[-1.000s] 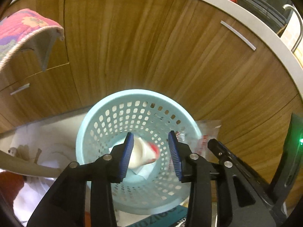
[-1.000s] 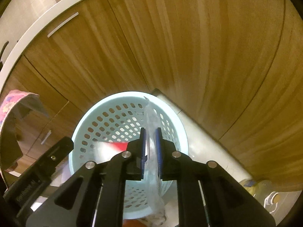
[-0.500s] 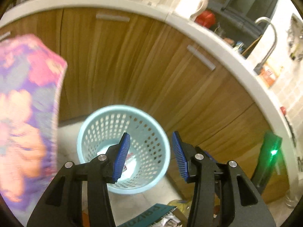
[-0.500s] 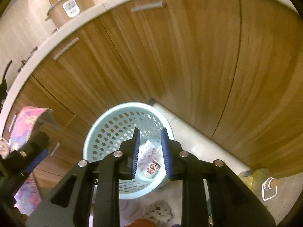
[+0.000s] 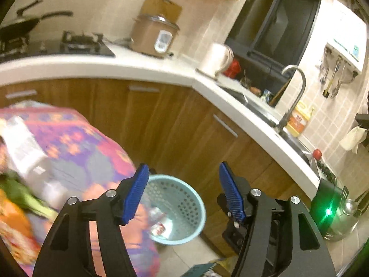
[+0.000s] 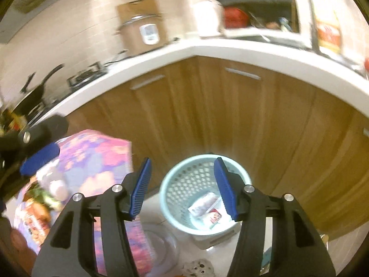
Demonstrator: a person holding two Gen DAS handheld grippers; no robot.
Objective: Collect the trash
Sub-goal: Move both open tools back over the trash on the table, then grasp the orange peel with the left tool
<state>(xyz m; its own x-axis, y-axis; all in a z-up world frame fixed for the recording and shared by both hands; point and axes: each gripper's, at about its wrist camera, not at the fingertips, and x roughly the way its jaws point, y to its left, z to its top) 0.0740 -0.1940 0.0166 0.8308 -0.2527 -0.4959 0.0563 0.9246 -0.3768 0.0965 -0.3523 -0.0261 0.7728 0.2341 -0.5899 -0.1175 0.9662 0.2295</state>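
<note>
Both my hand-held grippers, left (image 5: 182, 196) and right (image 6: 182, 187), hang spread apart and empty above the basket (image 6: 175, 182), wrappers (image 6: 204, 204) lying inside, table (image 5: 76, 143) beside.

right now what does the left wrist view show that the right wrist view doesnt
Only the left wrist view shows the whole faucet, the utensils hanging on the tiled wall, and a green light at right.

Only the right wrist view shows the other gripper's blue finger pad at left, and a wrapper clearly in the basket.

Both show the pale blue basket on the floor, the rice cooker, the wooden cabinets, the floral cloth, and open fingers.
</note>
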